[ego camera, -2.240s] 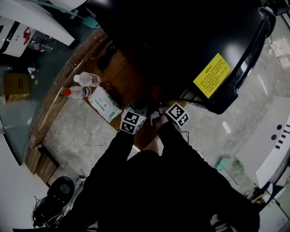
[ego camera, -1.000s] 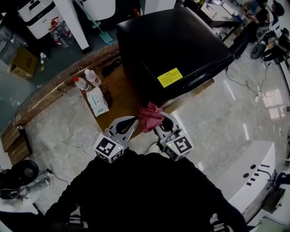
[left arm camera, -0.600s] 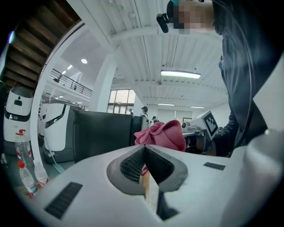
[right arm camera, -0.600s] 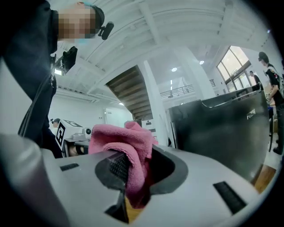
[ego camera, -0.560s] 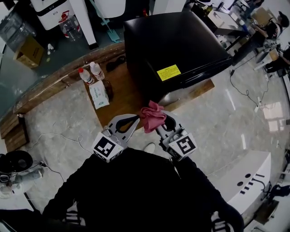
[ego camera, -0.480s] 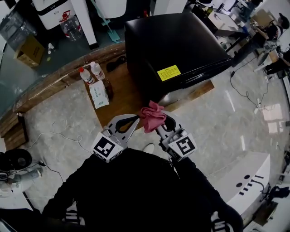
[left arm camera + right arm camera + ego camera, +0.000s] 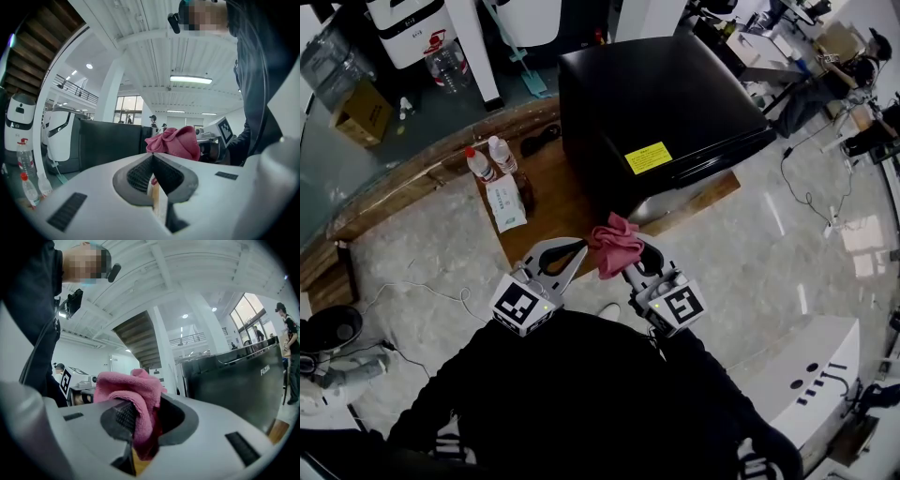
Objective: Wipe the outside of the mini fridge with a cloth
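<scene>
The black mini fridge (image 7: 656,103) with a yellow label (image 7: 647,157) stands on a wooden platform (image 7: 551,211) ahead of me. Both grippers are held close to my body, short of the fridge. My right gripper (image 7: 630,260) is shut on a crumpled pink cloth (image 7: 614,244), which bunches over its jaws (image 7: 136,394). Just left of the cloth, my left gripper (image 7: 574,253) is shut with nothing between its pads. In the left gripper view the cloth (image 7: 174,142) shows beyond the jaws, with the fridge (image 7: 110,143) behind. The fridge's side (image 7: 239,380) fills the right of the right gripper view.
Two water bottles (image 7: 487,159) and a wipes packet (image 7: 506,204) sit on the platform left of the fridge. A low wooden ledge (image 7: 403,187) curves to the left. Marble floor (image 7: 769,253) lies around, with cables at right and a white machine (image 7: 825,384) at lower right.
About two seconds ago I was crouched close against the fridge; now I stand back with the cloth in the right gripper. Over the last second both grippers have barely moved.
</scene>
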`<move>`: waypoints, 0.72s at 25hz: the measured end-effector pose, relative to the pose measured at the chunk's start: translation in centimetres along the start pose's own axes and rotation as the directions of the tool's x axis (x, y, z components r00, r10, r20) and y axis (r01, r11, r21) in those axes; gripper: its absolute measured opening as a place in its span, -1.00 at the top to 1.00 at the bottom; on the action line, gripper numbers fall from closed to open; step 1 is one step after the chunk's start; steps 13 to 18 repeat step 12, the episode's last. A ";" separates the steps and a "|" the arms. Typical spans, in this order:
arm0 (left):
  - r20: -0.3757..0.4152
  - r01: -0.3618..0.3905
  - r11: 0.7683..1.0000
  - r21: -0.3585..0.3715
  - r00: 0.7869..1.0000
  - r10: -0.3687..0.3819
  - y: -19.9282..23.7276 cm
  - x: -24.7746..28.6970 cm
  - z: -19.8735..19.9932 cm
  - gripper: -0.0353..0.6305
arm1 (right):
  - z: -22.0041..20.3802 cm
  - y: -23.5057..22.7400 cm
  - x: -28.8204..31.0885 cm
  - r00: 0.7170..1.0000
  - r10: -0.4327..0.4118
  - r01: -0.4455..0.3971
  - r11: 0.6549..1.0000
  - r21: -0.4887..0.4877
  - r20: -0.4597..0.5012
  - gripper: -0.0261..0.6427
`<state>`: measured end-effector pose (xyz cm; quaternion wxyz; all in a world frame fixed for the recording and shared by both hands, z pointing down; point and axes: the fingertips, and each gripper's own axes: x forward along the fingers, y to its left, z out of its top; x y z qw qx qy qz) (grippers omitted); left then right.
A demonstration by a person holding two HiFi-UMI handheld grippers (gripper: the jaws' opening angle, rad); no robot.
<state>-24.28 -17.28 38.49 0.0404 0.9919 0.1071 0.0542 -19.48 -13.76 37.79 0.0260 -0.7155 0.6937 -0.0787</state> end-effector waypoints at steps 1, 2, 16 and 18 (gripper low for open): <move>0.002 0.002 1.000 -0.006 1.000 -0.002 0.0 0.0 0.0 0.88 | 0.0 0.1 0.0 1.000 0.000 0.000 1.000 0.001 0.000 0.67; 0.003 0.004 1.000 -0.013 1.000 -0.004 0.1 0.0 0.0 0.88 | 0.0 0.2 0.1 1.000 -0.002 0.002 1.000 0.001 0.003 0.67; 0.006 0.018 1.000 -0.008 1.000 -0.018 0.1 0.5 0.7 0.88 | 1.2 0.1 -0.1 1.000 -0.022 0.022 1.000 -0.017 0.016 0.67; 0.006 0.018 1.000 -0.008 1.000 -0.018 0.1 0.5 0.7 0.88 | 1.2 0.1 -0.1 1.000 -0.022 0.022 1.000 -0.017 0.016 0.67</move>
